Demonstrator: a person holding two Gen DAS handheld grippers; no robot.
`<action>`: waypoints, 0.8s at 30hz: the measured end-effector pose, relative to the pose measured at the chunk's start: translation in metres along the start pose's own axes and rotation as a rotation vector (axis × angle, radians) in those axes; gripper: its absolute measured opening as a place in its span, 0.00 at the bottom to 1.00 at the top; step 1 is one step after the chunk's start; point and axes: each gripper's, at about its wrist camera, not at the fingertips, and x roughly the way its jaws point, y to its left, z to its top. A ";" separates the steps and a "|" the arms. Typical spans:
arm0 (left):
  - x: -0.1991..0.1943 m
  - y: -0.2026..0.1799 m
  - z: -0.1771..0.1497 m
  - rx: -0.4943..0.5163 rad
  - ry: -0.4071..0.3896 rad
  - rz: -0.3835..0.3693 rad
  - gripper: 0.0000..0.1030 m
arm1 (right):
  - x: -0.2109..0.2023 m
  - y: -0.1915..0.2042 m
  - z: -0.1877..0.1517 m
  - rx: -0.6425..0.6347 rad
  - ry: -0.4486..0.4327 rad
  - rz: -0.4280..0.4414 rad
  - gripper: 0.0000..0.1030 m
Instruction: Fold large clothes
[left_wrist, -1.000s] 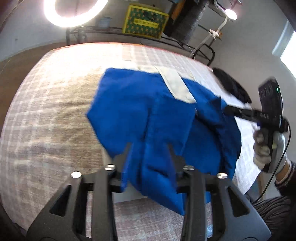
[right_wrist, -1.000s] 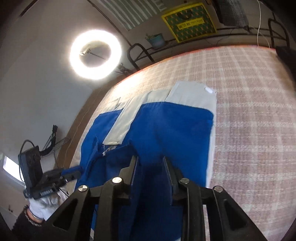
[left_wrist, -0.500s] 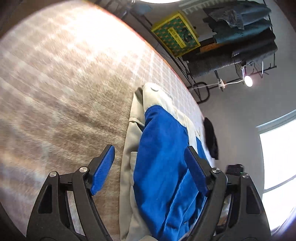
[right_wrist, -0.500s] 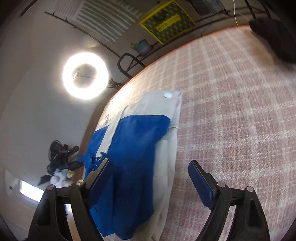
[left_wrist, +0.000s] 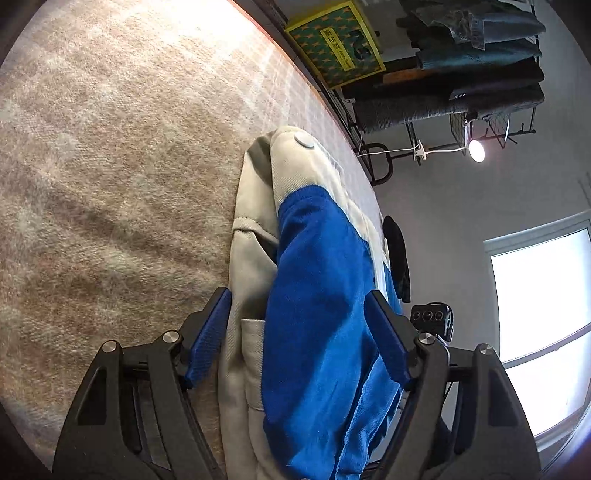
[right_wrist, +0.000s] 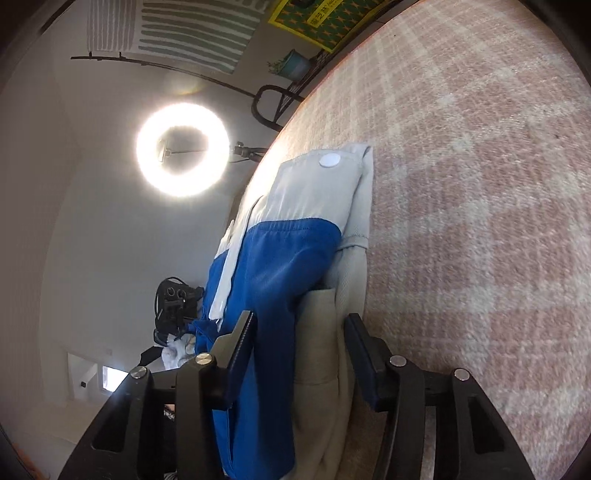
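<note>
A blue and beige jacket (left_wrist: 317, 295) lies folded in layers on a pink checked blanket (left_wrist: 110, 166); it also shows in the right wrist view (right_wrist: 295, 258). My left gripper (left_wrist: 299, 336) is open, its jaws standing on either side of the jacket's stacked edge. My right gripper (right_wrist: 299, 343) is open too, its jaws straddling the opposite edge of the same stack. A white snap button (right_wrist: 329, 161) sits on the beige cuff at the far end. The other gripper's body (left_wrist: 432, 321) shows beyond the jacket.
A dark garment (left_wrist: 397, 254) lies on the blanket beyond the jacket. A rack with folded clothes (left_wrist: 461, 74) and a yellow-green box (left_wrist: 336, 44) stand past the blanket's edge. A ring light (right_wrist: 183, 149) glows on the left in the right wrist view.
Both grippers let go of the blue fabric and opened. The jacket now lies folded over, and both grippers have dropped low to its edges and turned on their sides.
</note>
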 end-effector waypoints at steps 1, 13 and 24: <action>0.003 -0.002 0.000 0.002 0.006 0.005 0.74 | 0.003 0.000 0.001 0.013 -0.003 0.009 0.50; 0.019 -0.042 -0.012 0.122 -0.023 0.193 0.39 | 0.013 0.048 -0.006 -0.118 -0.027 -0.120 0.33; 0.009 -0.107 -0.031 0.244 -0.069 0.263 0.22 | 0.004 0.127 -0.025 -0.344 -0.053 -0.295 0.22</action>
